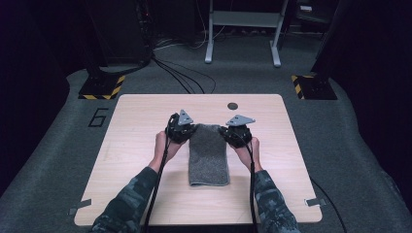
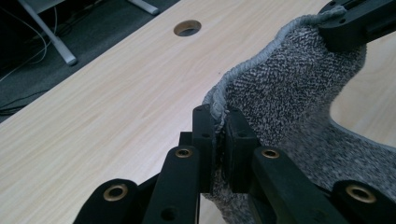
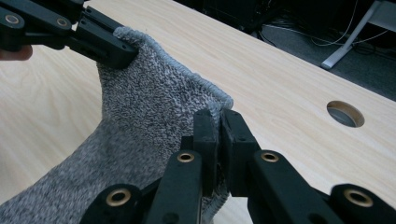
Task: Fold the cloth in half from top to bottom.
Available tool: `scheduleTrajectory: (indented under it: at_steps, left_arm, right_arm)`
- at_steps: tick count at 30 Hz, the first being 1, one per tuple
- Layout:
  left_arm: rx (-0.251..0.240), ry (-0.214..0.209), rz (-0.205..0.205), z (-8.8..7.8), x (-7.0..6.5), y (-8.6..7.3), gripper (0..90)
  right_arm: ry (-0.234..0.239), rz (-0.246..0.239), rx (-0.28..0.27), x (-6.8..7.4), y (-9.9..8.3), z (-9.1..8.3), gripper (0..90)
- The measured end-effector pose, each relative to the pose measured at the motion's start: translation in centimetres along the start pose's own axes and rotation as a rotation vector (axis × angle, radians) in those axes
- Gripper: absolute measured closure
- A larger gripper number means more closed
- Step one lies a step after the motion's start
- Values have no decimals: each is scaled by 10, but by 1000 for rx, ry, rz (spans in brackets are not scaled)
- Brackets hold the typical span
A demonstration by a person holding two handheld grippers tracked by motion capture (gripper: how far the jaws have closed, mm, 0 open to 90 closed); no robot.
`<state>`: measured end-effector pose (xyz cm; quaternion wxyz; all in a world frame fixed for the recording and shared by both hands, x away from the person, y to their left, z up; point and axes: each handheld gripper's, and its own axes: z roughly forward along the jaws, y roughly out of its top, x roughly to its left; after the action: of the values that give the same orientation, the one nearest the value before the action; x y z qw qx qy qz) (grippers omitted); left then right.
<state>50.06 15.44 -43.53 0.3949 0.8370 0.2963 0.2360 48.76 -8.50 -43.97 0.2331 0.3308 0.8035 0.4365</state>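
Table point(image 1: 145, 145) fills the middle of the high view, with a grey towel point(image 1: 209, 160) lying lengthwise at its centre, its far edge lifted. Left gripper point(image 2: 216, 122) and right gripper point(image 3: 219, 122) each pinch one far corner, jaws clamped tight on the hem. Folding looks under way — next, probably, both corners carried together toward the near edge, kept level.

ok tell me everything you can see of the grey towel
The towel is a grey, speckled terry cloth with a stitched hem, folded into a narrow strip lying lengthwise on the wooden table. Its far end is lifted off the wood: the left gripper and the right gripper each pinch a far corner, jaws closed on the hem.
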Motion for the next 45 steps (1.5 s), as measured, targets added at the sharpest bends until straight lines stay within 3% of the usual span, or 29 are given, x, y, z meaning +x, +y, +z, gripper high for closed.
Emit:
scheduleTrajectory:
  at_steps: [6, 9, 11, 18, 45]
  left_arm:
    - [10, -22, 29, -8, -12, -7, 842]
    - [19, -36, 40, -10, -18, -13, 841]
    - [19, -45, 43, -12, -21, -17, 840]
    - [43, -67, 62, -15, -34, -31, 836]
    - [83, -152, 19, -21, -66, -67, 818]
  right_arm:
    - [9, 9, 7, 10, -12, -8, 857]
    - [20, -10, 10, 13, -17, -11, 856]
    - [23, 9, 13, 17, -22, -13, 856]
    - [39, -14, 28, 31, -39, -19, 855]
    - [81, -7, 68, 58, -83, -37, 847]
